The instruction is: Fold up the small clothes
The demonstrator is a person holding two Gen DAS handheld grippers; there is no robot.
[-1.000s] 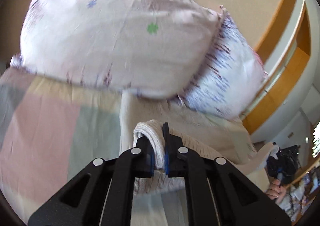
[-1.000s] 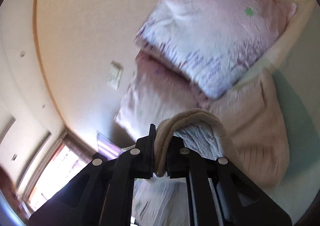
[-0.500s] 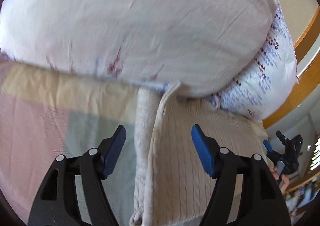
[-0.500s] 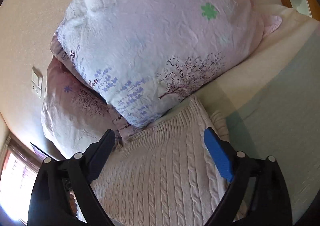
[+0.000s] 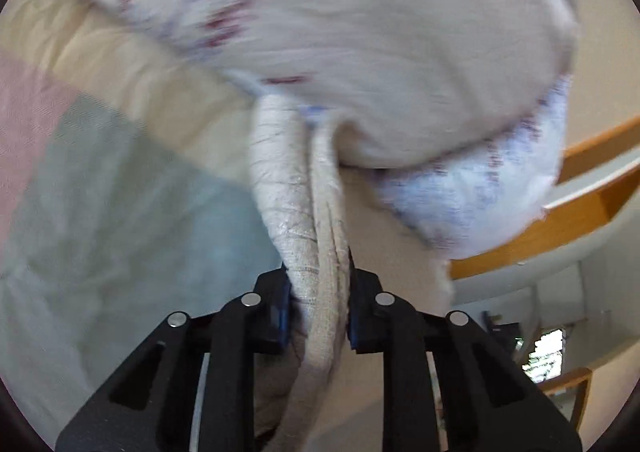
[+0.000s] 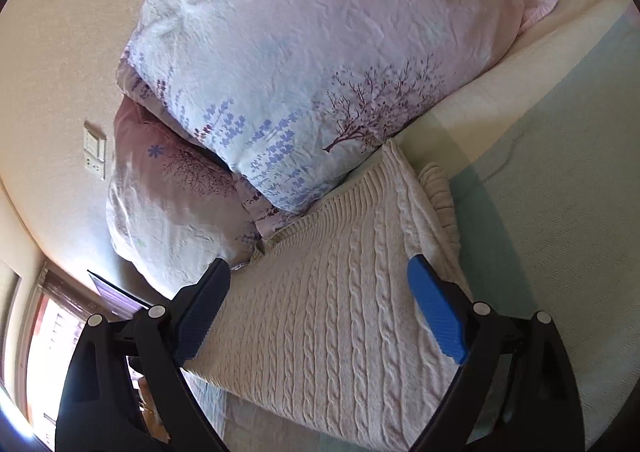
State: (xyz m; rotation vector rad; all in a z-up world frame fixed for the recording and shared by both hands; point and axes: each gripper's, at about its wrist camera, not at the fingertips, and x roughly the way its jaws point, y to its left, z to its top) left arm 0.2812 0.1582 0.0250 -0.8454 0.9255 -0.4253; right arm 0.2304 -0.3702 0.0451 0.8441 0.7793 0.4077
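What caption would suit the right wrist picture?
Open right gripper poised over a cream cable-knit sweater lying on the bed beside two floral pillows.

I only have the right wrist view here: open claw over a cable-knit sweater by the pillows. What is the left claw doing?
Observer: The left claw is shut on a bunched edge of the sweater, which runs up between its fingers.
Operator: Is that edge free of the pillows?
Observer: No. Its far end disappears under the lower edge of the floral pillow.
Operator: Anything behind the pillows on that side?
Observer: Wooden trim shows beyond them, and a doorway into a further room. That view is motion-blurred, so finer detail is unclear.
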